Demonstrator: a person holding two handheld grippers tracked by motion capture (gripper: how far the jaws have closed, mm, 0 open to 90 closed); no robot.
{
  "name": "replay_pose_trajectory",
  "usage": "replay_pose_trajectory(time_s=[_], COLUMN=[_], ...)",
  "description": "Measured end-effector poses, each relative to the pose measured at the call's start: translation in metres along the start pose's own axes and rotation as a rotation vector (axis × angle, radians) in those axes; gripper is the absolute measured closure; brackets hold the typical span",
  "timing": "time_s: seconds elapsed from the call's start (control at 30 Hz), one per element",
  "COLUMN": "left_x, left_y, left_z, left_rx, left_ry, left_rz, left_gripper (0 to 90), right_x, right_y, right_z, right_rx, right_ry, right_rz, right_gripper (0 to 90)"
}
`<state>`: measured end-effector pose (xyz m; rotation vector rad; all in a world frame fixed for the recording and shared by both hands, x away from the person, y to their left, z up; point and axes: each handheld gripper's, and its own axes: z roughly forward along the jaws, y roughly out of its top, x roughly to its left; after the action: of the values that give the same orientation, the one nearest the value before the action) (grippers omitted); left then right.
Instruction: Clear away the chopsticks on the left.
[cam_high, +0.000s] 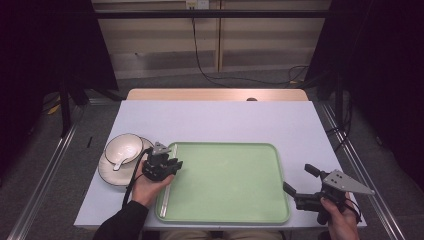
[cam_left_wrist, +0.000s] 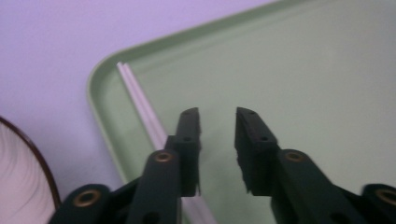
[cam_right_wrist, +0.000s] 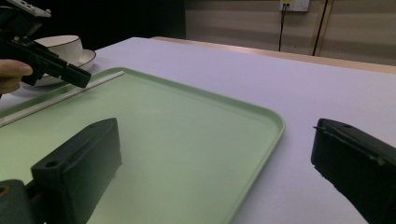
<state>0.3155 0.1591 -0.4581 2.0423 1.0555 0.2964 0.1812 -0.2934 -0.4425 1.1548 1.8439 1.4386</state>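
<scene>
A pale green tray (cam_high: 230, 182) lies in the middle of the white table (cam_high: 215, 120). A thin white pair of chopsticks (cam_high: 168, 182) rests along the tray's left inner edge. My left gripper (cam_high: 174, 164) hovers over that left edge, its jaws a little apart with nothing between them. In the left gripper view (cam_left_wrist: 217, 112) the chopsticks (cam_left_wrist: 140, 100) run under the left jaw across the tray (cam_left_wrist: 303, 70). My right gripper (cam_high: 297, 177) sits just off the tray's right edge. Its jaws (cam_right_wrist: 215, 130) stand wide open and empty over the tray's corner (cam_right_wrist: 187, 130).
Left of the tray, a white bowl (cam_high: 124, 147) with a dark rim sits on a white plate (cam_high: 111, 175), a white spoon (cam_high: 118, 163) leaning at it. The bowl (cam_right_wrist: 63, 44) shows behind the left gripper (cam_right_wrist: 70, 72). Bare table lies beyond the tray.
</scene>
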Motion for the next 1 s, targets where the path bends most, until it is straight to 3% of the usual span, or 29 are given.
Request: replay_pose_trajectory(time_s=[0.03,0.07,0.13,0.17,0.27,0.33,0.4,0.47,0.57,0.73,0.83,0.87,1.0], left_x=[-0.001,-0.002,0.001,0.000,0.000,-0.002,-0.002,-0.001,0.001,0.006,0.010,0.010,0.015], left_y=[0.000,-0.001,-0.001,-0.002,-0.005,-0.007,-0.007,-0.007,-0.008,-0.011,-0.013,-0.014,-0.016], left_z=[-0.002,-0.006,-0.012,-0.013,-0.018,-0.023,-0.028,-0.035,-0.045,-0.058,-0.066,-0.069,-0.082], left_rx=[-0.007,-0.048,-0.064,-0.079,-0.097,-0.116,-0.122,-0.144,-0.171,-0.186,-0.206,-0.216,-0.217], left_ry=[0.012,0.029,0.019,0.034,0.012,0.021,0.024,0.028,0.014,0.025,0.029,0.050,0.025], left_rz=[-0.001,-0.006,-0.008,-0.006,0.024,0.080,0.107,0.111,0.121,0.159,0.148,0.144,0.104], left_gripper=[63.9,59.5,50.9,45.7,35.6,28.0,24.1,19.4,15.7,11.4,7.4,7.6,7.2], right_x=[0.000,0.000,0.000,0.000,0.000,0.000,0.000,0.000,0.000,0.000,0.000,0.000,0.000], right_y=[0.000,0.000,0.001,0.001,0.001,0.001,0.001,0.001,0.001,0.001,0.001,0.001,0.001], right_z=[0.000,0.001,0.002,0.002,0.003,0.003,0.003,0.002,0.002,0.001,0.001,0.001,0.001], right_rx=[-0.003,-0.006,-0.004,-0.002,-0.005,-0.005,-0.004,-0.005,-0.006,-0.009,-0.007,-0.008,-0.009], right_ry=[-0.001,-0.006,-0.001,0.001,-0.002,-0.001,0.000,0.002,0.003,0.000,0.002,0.002,0.002], right_rz=[0.000,0.001,0.001,0.007,0.014,0.007,0.008,0.004,0.003,0.008,0.006,0.004,0.006], right_gripper=[1.3,1.3,1.2,1.2,1.2,1.3,1.2,1.3,1.3,1.2,1.2,1.2,1.3])
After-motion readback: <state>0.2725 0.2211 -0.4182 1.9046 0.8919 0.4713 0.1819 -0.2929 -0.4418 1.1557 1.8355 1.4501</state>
